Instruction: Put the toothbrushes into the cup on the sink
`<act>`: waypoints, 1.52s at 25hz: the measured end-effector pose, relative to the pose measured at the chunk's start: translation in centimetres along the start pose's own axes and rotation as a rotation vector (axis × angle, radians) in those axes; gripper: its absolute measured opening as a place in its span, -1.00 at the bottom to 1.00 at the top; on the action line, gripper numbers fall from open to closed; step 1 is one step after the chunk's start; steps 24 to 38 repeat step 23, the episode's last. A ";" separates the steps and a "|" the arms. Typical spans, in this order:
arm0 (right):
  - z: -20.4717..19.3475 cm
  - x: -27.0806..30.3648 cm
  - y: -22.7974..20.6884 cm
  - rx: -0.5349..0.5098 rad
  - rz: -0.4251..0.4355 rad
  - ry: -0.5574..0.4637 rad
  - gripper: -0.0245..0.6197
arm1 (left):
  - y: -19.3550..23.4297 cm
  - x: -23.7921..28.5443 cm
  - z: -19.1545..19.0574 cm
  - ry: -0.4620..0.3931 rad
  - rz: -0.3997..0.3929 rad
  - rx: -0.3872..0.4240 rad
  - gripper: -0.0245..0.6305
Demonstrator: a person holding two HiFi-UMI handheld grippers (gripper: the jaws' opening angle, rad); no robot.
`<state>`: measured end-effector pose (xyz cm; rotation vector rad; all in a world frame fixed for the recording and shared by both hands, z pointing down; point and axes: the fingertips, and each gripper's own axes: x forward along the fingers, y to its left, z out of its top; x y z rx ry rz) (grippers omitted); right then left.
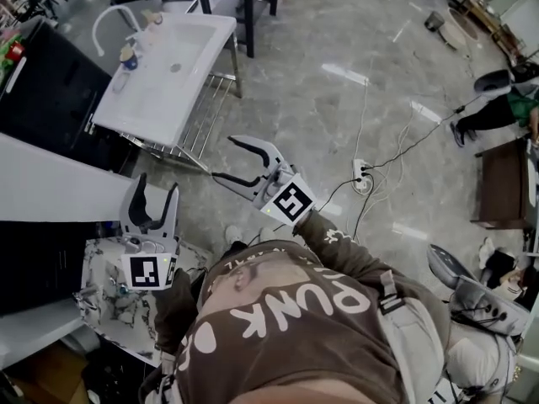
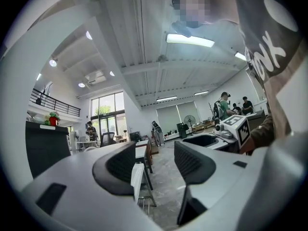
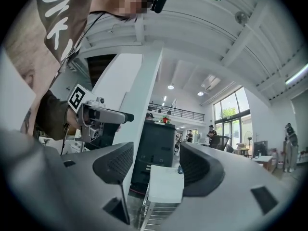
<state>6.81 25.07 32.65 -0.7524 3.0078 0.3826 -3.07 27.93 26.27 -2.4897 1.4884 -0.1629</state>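
**Cup standing on the sink's rim**

The white rectangular sink (image 1: 198,40) is standing on a metal-legged frame, with its drain lying mid-basin. A small cup (image 1: 128,57) with a dark blue band is standing upright on the sink's rim, close to the curved white tap (image 1: 103,22). A pale slim item (image 1: 120,81) is lying on the rim just beside the cup. It is showing too small to tell whether it is a toothbrush.

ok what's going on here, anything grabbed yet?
Nothing grabbed yet. A person holds the left gripper and right gripper, both empty with fingers apart, aimed at the white sink, which stands some way off across the floor. The cup sits on the sink's rim. The toothbrushes are too small to make out.
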 end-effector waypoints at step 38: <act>1.7 6.3 0.9 -0.041 -0.028 -0.007 -0.03 | 7.5 -1.9 -0.4 -0.047 0.016 0.019 -0.19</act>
